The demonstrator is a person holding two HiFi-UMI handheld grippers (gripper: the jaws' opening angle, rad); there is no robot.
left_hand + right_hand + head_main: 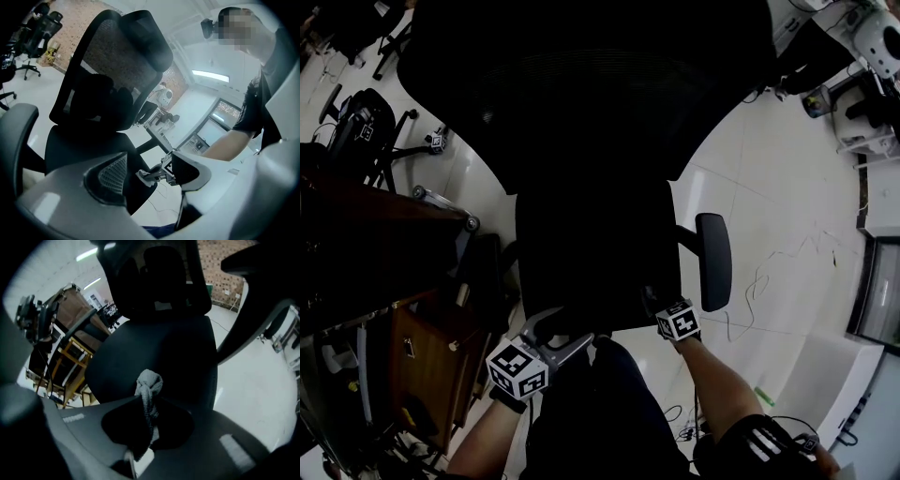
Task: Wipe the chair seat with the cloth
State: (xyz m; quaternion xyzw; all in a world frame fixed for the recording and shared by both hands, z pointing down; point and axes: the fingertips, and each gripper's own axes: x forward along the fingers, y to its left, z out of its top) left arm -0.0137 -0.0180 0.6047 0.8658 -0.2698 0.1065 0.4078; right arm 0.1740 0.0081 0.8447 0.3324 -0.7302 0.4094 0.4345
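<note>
While at one chair seat [581,253], two grippers [561,330] [652,305], one cloth [149,385].

The cloth [149,389] sits between the right gripper's [149,422] fingers [220,441] and pokes past their tips over the seat's [586,248] front edge. The seat lies ahead of both pairs of fingers, with the backrest [581,75] beyond it. An armrest [713,261] stands just right of the right fingers. The left gripper [561,336] is at the seat's front left corner, with a desk [422,352] to its left.
</note>
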